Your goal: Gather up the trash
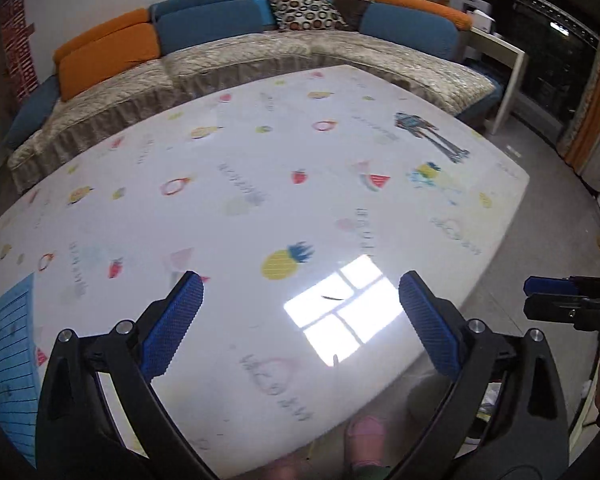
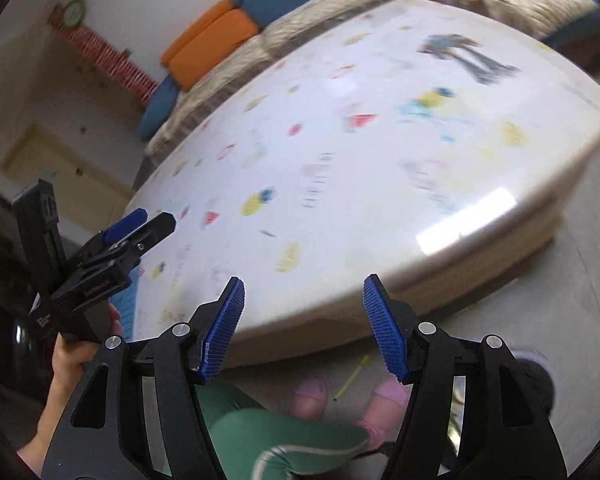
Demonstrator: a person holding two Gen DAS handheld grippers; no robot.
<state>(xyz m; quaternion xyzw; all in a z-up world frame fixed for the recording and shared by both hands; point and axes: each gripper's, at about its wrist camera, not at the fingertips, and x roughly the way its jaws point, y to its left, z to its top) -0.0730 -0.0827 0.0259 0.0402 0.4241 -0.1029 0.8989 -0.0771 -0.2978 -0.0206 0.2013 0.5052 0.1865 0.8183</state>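
My left gripper (image 1: pixel 300 284) stands open above the near part of a white table (image 1: pixel 260 208) with a fruit-print cover, nothing between its blue pads (image 1: pixel 176 320). A small dark sliver (image 1: pixel 332 298) lies on the table just ahead of it, on a bright window reflection. My right gripper (image 2: pixel 304 282) is open and empty too, hanging over the table's near edge (image 2: pixel 340 312). The sliver (image 2: pixel 268 233) shows blurred ahead of it. A thin yellow-green stick (image 2: pixel 352 378) lies on the floor by the person's feet.
A sofa (image 1: pixel 228 60) with orange and blue cushions runs behind the table. A blue sheet (image 1: pixel 8 340) lies at the table's left corner. A dark round bin (image 2: pixel 540 380) stands on the floor at the right. Pink slippers (image 2: pixel 388 396) and green trousers (image 2: pixel 260 432) are below.
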